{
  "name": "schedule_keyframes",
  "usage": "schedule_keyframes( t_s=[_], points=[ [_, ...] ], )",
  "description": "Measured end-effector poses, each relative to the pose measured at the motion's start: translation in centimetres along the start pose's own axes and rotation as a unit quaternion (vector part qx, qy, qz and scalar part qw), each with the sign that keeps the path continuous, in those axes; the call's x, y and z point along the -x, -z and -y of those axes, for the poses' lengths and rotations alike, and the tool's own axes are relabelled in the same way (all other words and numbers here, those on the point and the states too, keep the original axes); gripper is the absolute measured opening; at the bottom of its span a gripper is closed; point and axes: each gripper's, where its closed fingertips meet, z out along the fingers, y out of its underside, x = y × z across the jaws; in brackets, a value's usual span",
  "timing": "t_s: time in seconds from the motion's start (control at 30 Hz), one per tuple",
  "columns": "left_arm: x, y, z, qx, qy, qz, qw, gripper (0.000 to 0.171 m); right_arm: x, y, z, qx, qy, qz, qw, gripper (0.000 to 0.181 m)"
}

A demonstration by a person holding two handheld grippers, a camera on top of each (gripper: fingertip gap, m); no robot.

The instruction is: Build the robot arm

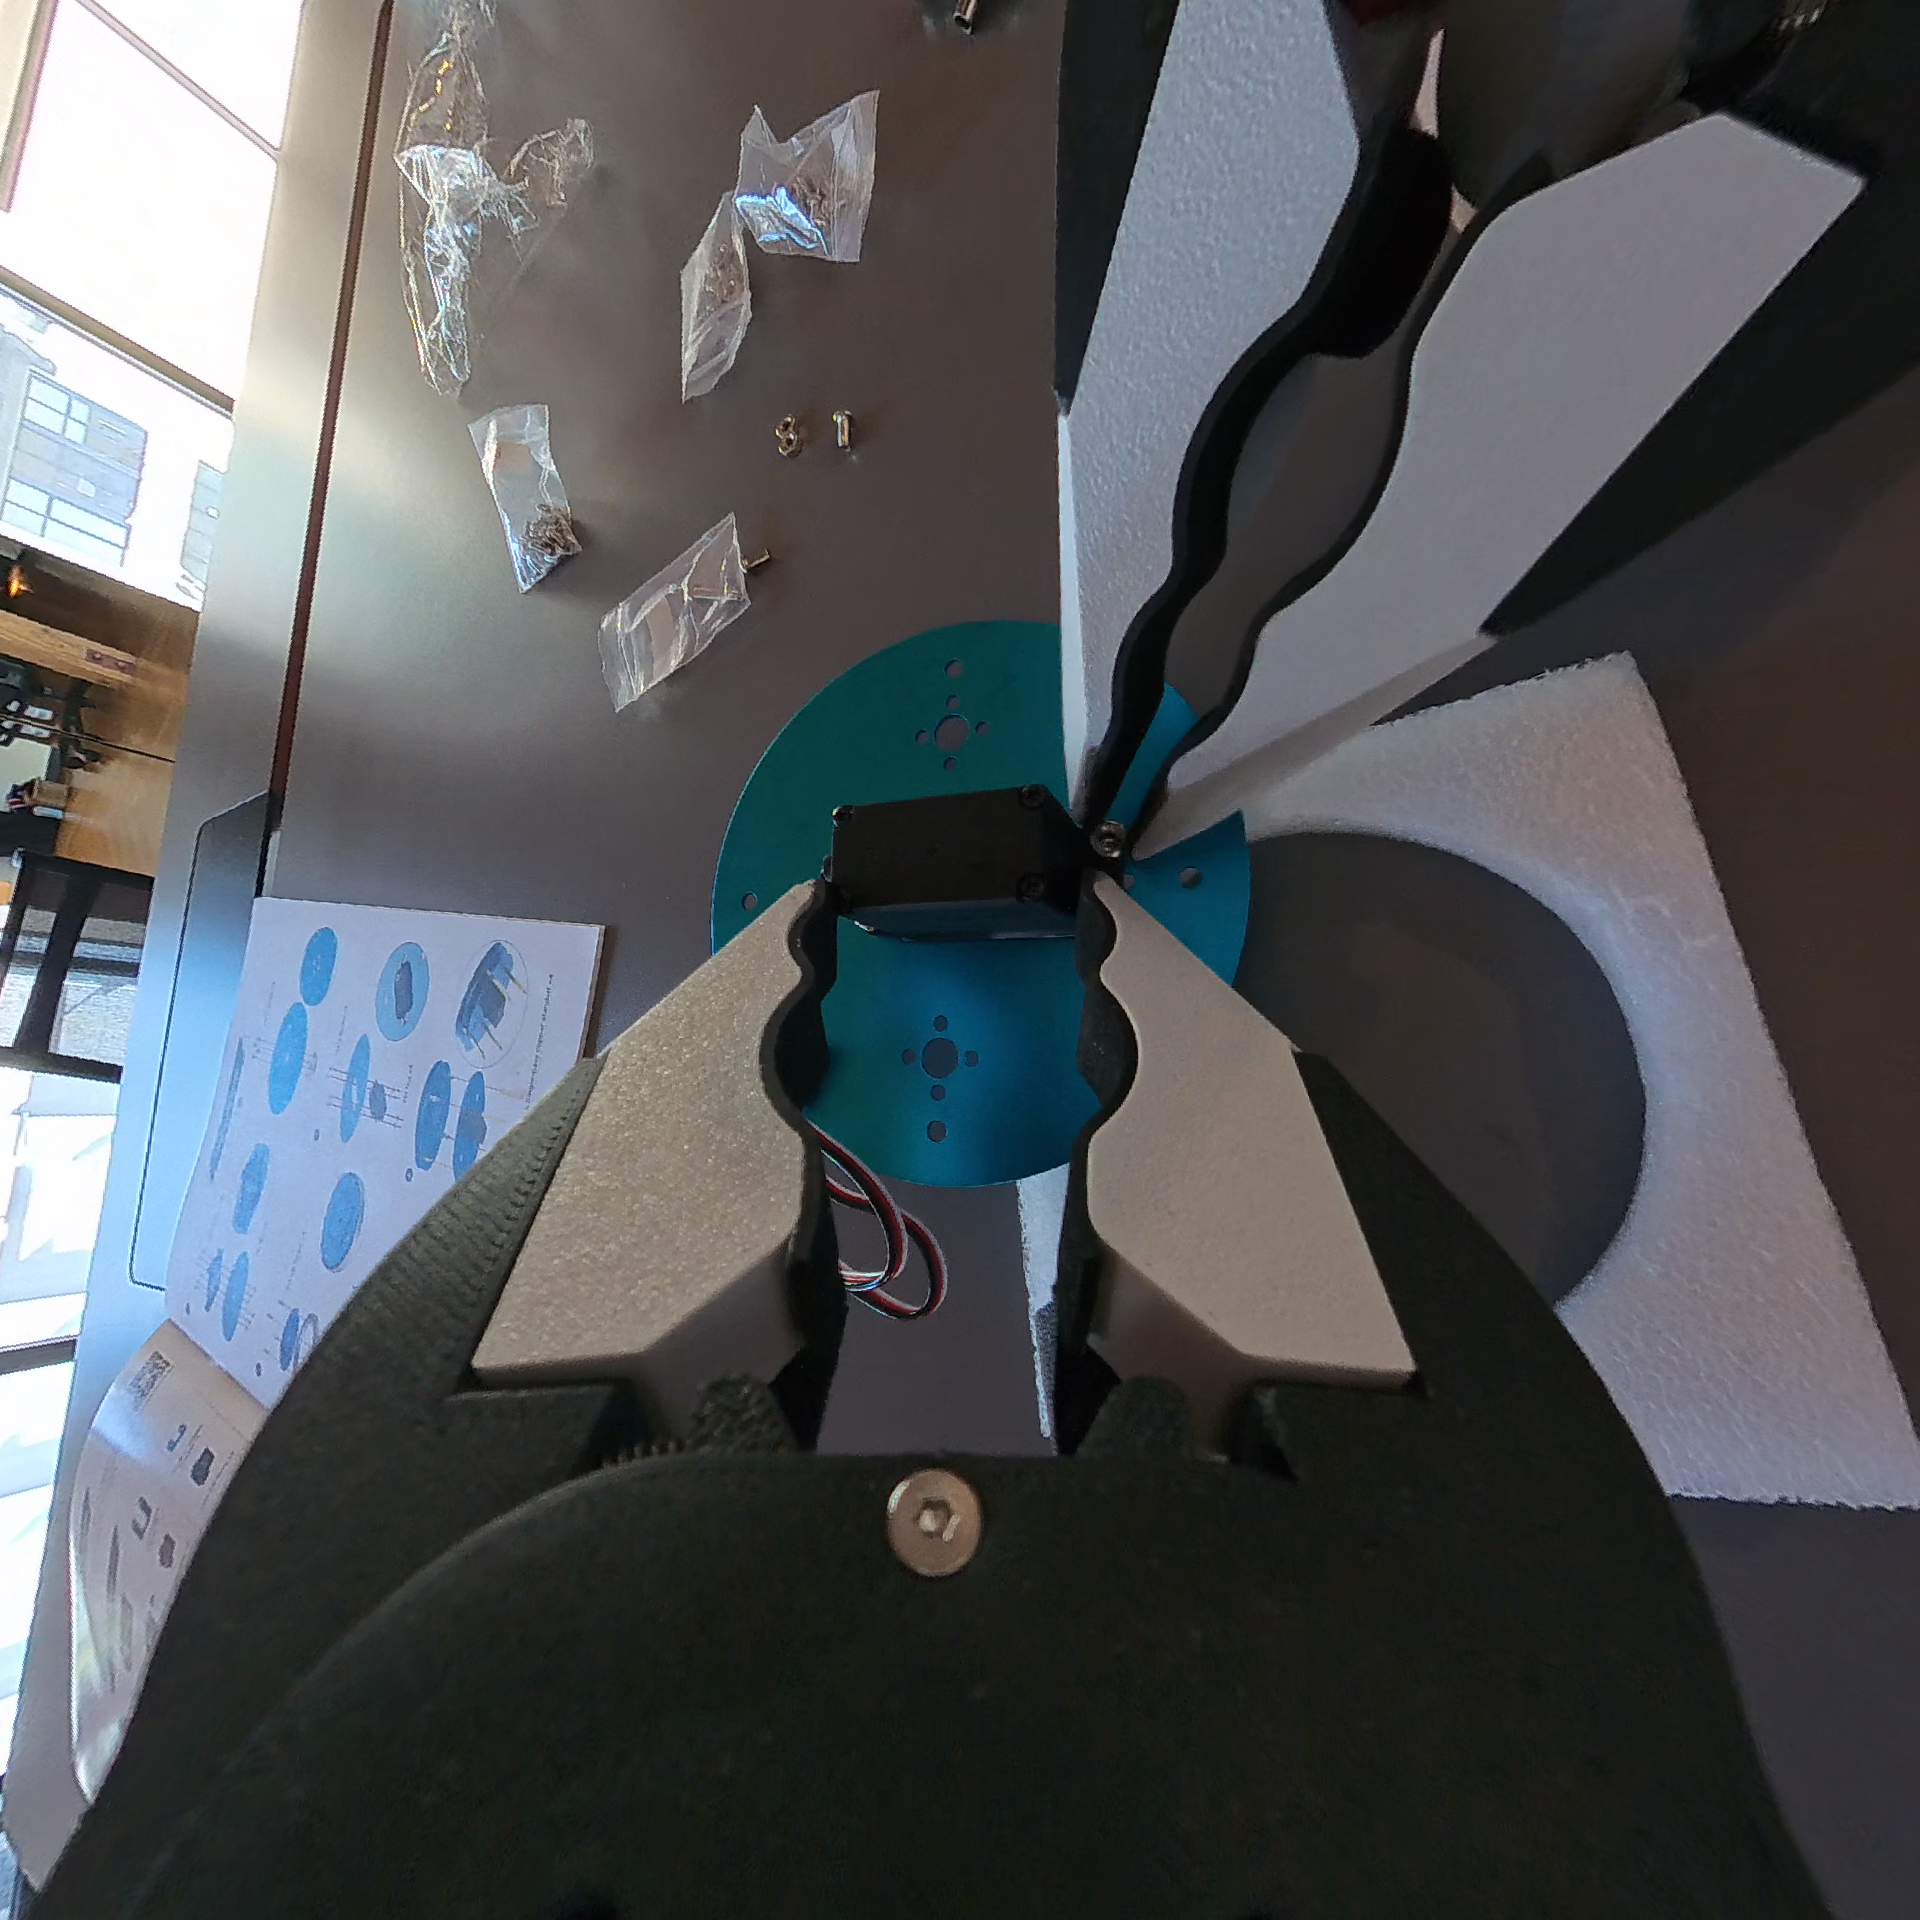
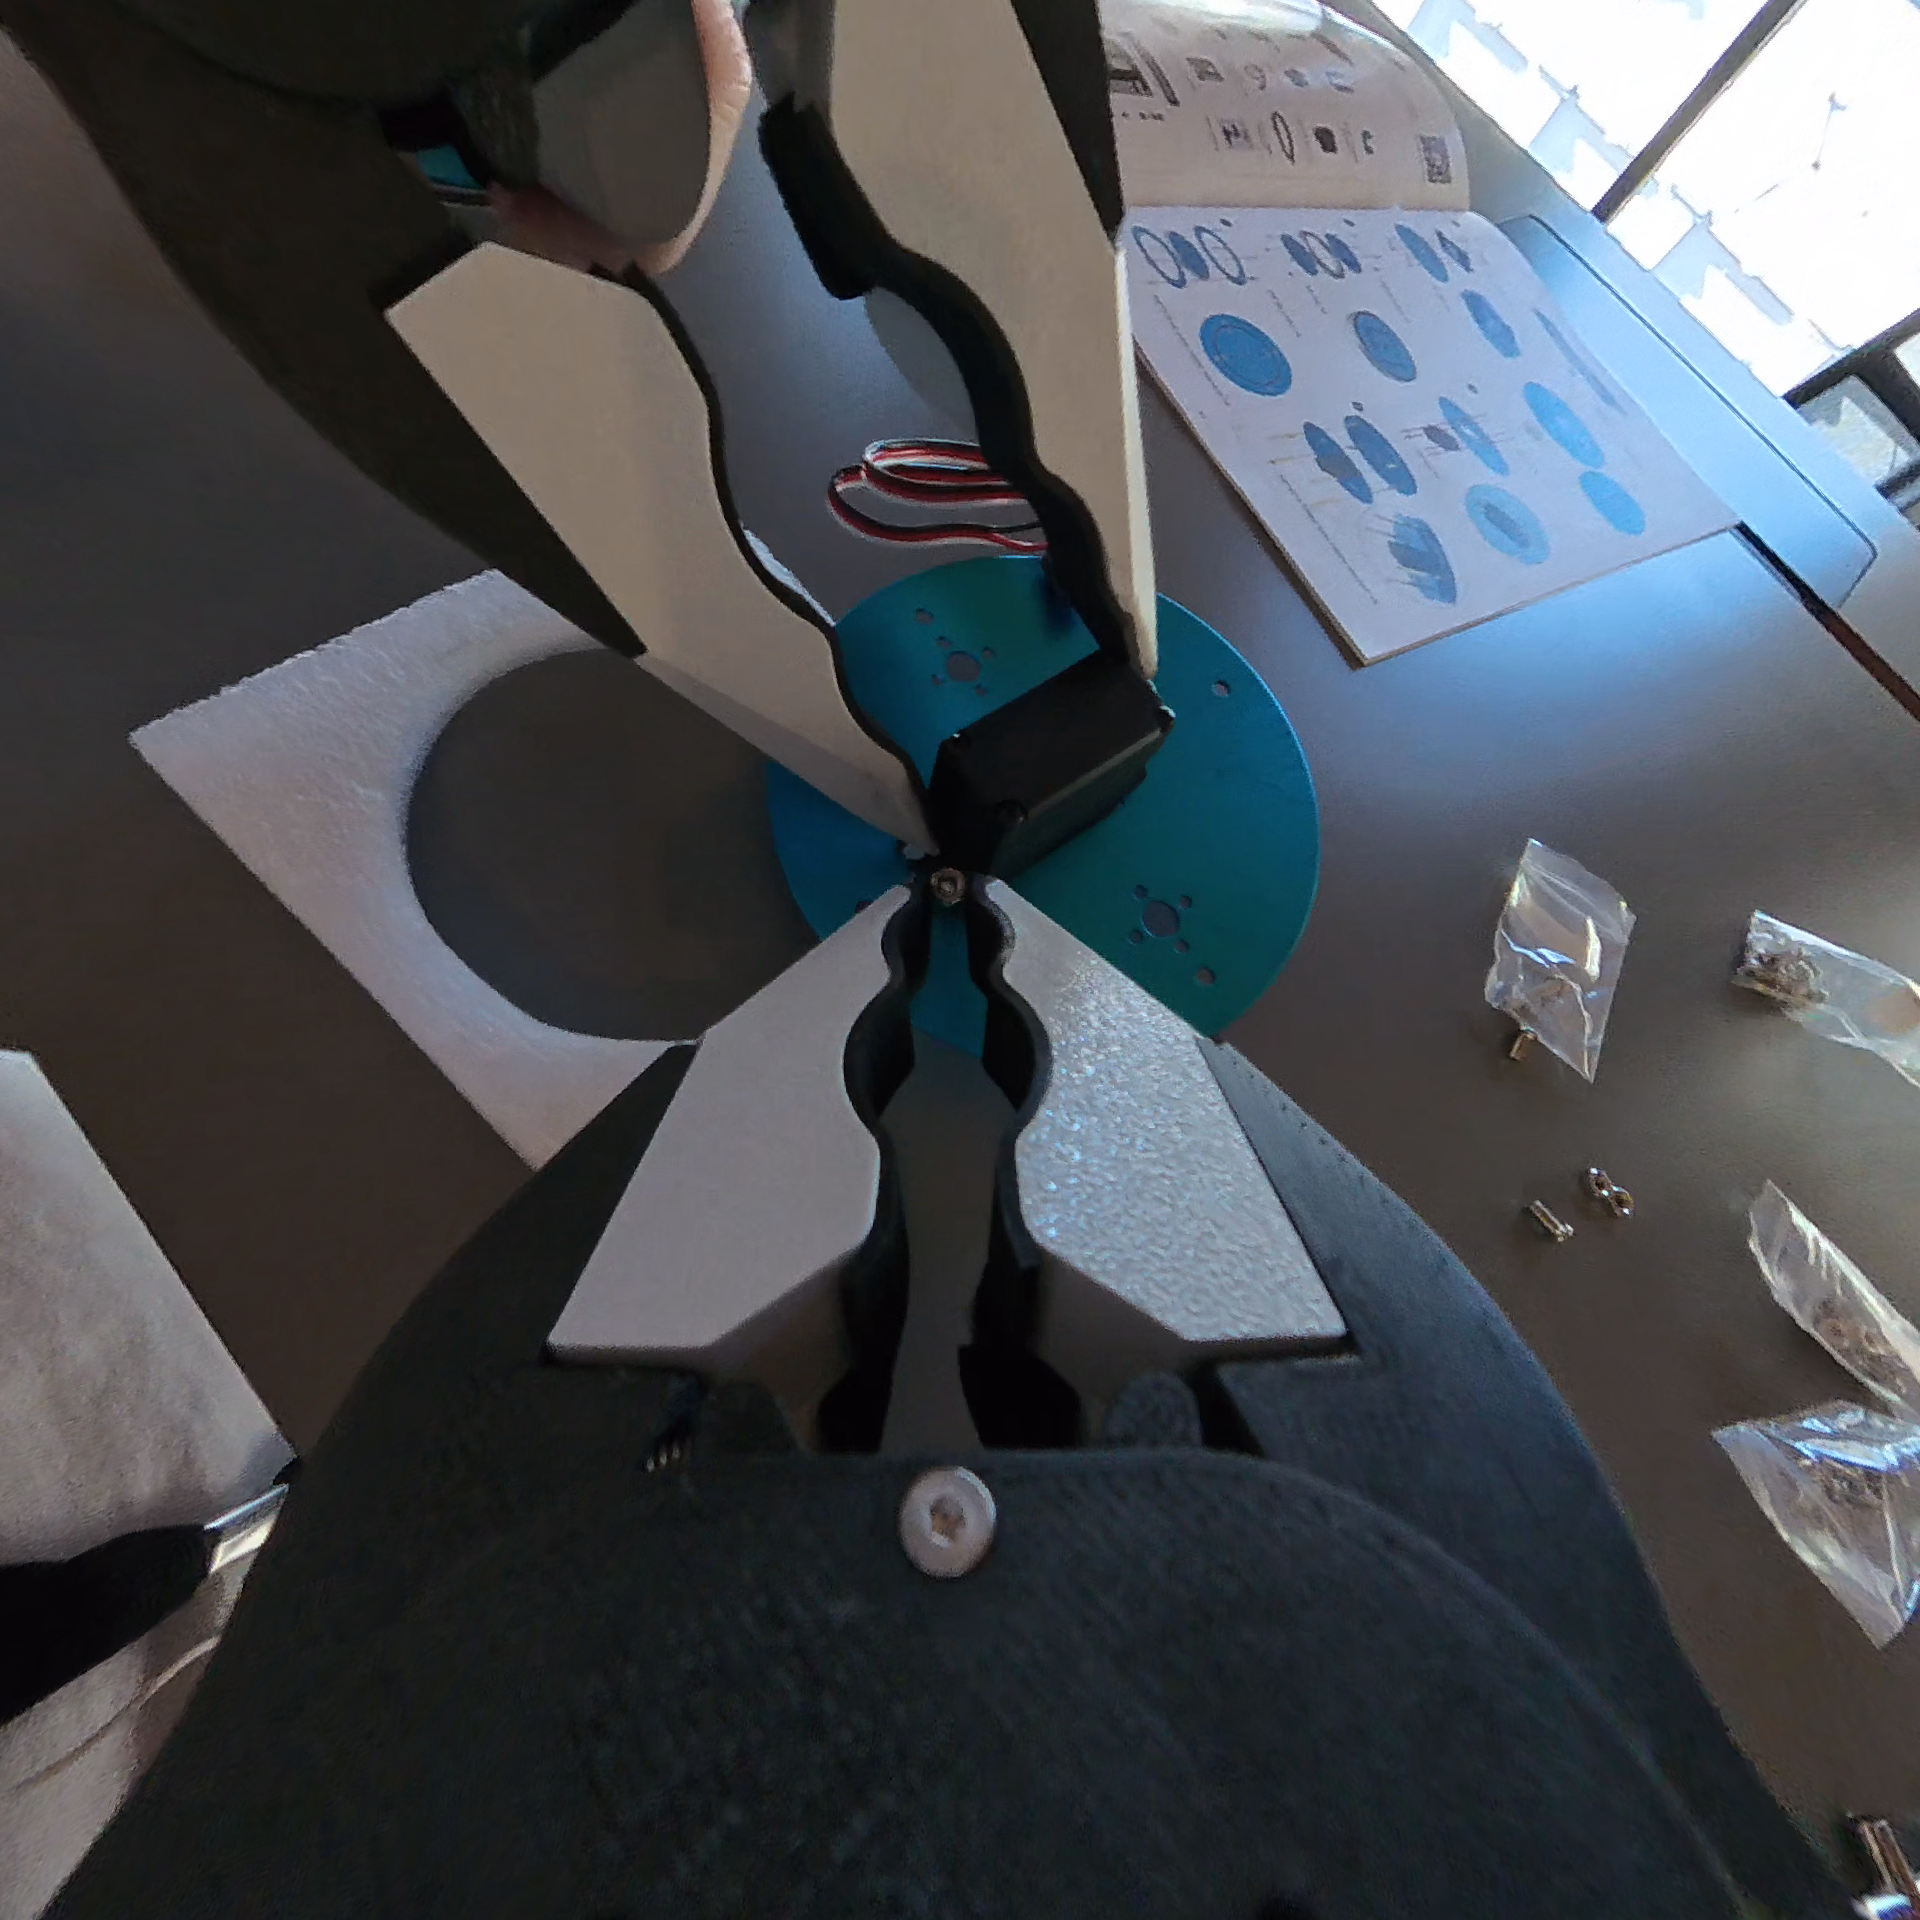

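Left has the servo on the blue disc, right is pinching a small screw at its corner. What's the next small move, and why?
Probably ease the right gripper straight down to seat the screw. It sits at the corner of the servo, just above the disc, while the left gripper clamps the servo.

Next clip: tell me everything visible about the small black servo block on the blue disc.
The black servo block is a small boxy unit of matte plastic with tiny screws at its top corners. It sits on the round blue disc, roughly at its middle. The left gripper is shut on it, one fingertip on each side. A looped red, white and black cable trails from it over the grey table. The right gripper pinches a small screw right beside one corner.
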Motion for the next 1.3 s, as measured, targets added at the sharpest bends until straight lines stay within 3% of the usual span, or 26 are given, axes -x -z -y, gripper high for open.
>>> schedule_keyframes(
  t_s=[0.53,0.87,1.3],
  points=[
    [0.0,0.0,-0.1,-0.008,0.008,-0.005,1.000,0.046,-0.2,-0.1,0.1,-0.017,-0.050,-0.024,0.998,0.007],
    [0.0,0.0,-0.1,-0.008,0.012,-0.009,1.000,0.046,-0.2,0.6,0.4,-0.041,-0.043,-0.023,0.998,0.014],
    [0.0,0.0,-0.1,-0.005,0.015,-0.011,1.000,0.046,0.6,0.3,-0.2,-0.015,-0.023,-0.018,0.999,0.007]
  ],
)
